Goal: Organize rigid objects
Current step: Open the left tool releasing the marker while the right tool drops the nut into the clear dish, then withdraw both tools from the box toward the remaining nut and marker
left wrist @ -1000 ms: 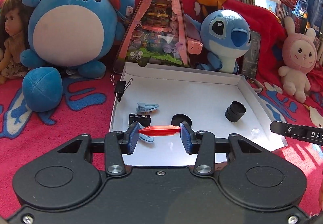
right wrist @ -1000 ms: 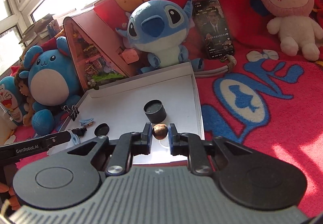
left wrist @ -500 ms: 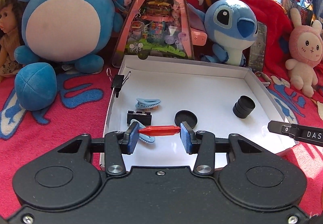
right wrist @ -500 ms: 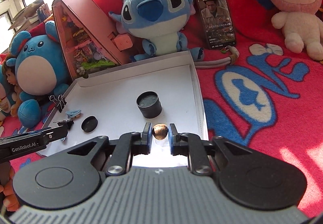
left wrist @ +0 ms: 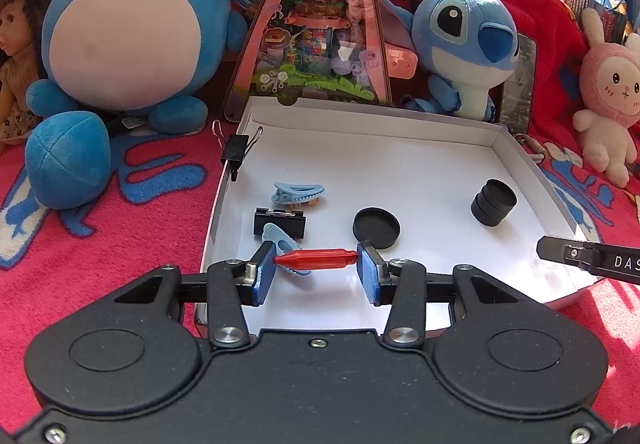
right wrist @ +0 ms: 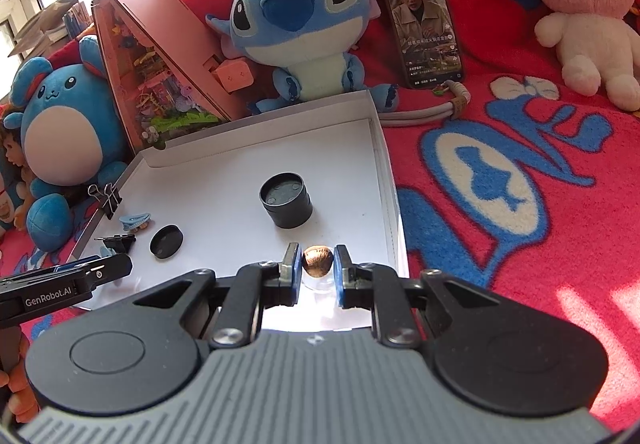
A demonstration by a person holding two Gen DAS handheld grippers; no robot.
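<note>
Over a white tray (left wrist: 520, 163) on a red blanket (left wrist: 120, 228): left gripper (left wrist: 317, 272) clamped endwise on a red spindle-shaped piece (left wrist: 316, 259), right gripper (right wrist: 316, 274) pinched on a brown nut (right wrist: 317, 261), both poised just above the tray's near end. Best lowered gently before release, clear of the hair clips (left wrist: 298, 193), black lid (left wrist: 376, 227) and black canister (right wrist: 286, 205), lest the nut roll.

Matt white cardboard tray (left wrist: 532, 163), fuzzy red fleece blanket (left wrist: 112, 244), glossy red plastic piece (left wrist: 316, 259)
</note>
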